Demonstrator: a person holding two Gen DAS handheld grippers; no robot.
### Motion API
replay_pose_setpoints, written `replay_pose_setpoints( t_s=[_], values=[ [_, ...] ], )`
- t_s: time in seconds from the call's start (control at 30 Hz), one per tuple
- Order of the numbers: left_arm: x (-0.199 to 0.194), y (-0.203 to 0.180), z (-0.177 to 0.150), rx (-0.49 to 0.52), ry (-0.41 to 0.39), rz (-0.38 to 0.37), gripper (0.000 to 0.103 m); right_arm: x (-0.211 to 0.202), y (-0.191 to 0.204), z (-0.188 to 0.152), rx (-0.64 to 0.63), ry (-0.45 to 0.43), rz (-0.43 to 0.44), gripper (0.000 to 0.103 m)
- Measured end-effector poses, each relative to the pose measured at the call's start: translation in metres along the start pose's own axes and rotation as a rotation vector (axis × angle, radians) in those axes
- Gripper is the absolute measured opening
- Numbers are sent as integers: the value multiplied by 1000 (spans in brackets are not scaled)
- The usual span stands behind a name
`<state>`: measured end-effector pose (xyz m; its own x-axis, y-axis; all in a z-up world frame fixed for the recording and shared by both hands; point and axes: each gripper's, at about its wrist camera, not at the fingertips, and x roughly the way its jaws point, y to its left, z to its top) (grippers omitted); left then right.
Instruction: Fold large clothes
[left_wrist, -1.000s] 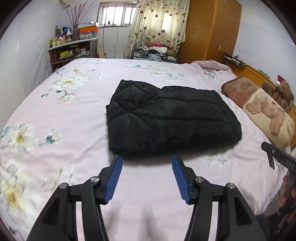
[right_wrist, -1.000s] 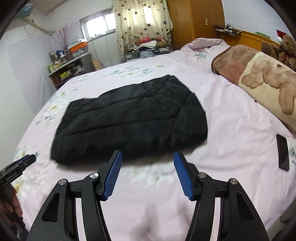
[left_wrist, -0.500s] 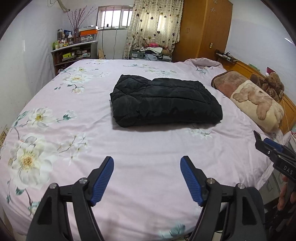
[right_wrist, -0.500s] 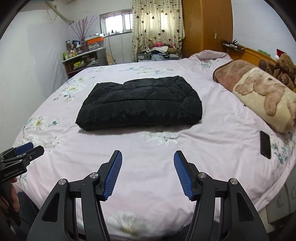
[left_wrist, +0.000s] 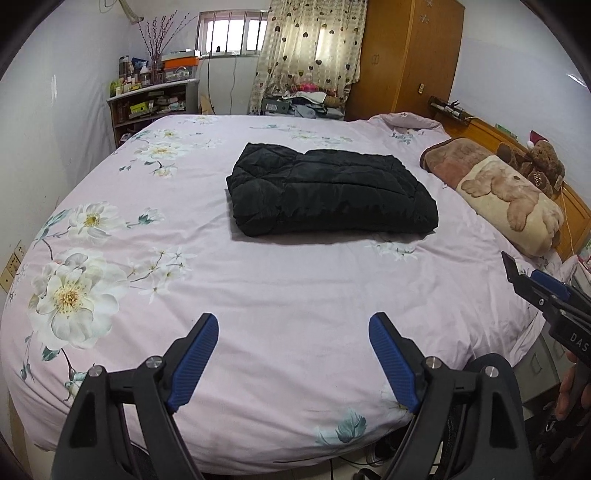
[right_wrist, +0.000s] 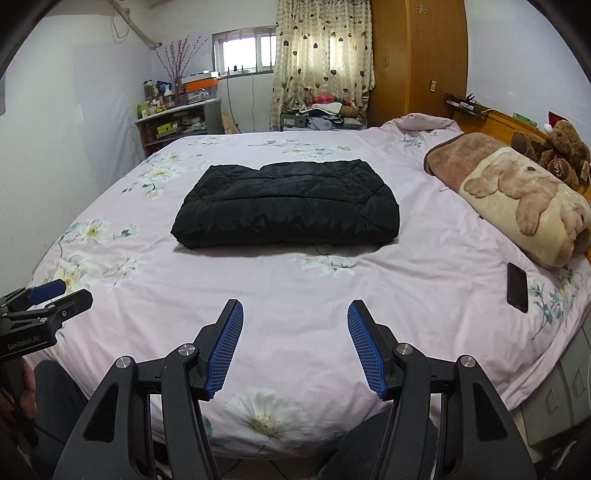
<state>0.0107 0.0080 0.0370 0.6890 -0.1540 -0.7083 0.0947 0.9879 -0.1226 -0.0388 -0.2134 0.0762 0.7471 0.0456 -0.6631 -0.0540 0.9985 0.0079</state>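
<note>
A black quilted jacket (left_wrist: 328, 192), folded into a thick rectangle, lies in the middle of the bed (left_wrist: 258, 288) with its pink floral sheet. It also shows in the right wrist view (right_wrist: 288, 206). My left gripper (left_wrist: 293, 336) is open and empty, held back over the bed's near edge, well short of the jacket. My right gripper (right_wrist: 294, 325) is open and empty, also back at the near edge. Each gripper shows at the side of the other's view: the right one (left_wrist: 543, 291) and the left one (right_wrist: 48, 299).
A rolled bear-print blanket (right_wrist: 524, 206) and a teddy bear (right_wrist: 561, 147) lie at the headboard on the right. A black phone (right_wrist: 517, 287) lies on the sheet near the right edge. A shelf (left_wrist: 151, 107) and a wardrobe (left_wrist: 402, 59) stand beyond the bed.
Both grippers have pulled back from the folded jacket toward the bed's near edge. The jacket lies still. Both stay open.
</note>
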Motion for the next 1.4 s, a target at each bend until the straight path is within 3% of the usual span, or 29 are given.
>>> replay_pose_setpoints(
  t_s=[1.4],
  values=[
    [10,-12,-7,-7,11,-54,85,18,-10,-9,9,52,-12,60]
  ],
)
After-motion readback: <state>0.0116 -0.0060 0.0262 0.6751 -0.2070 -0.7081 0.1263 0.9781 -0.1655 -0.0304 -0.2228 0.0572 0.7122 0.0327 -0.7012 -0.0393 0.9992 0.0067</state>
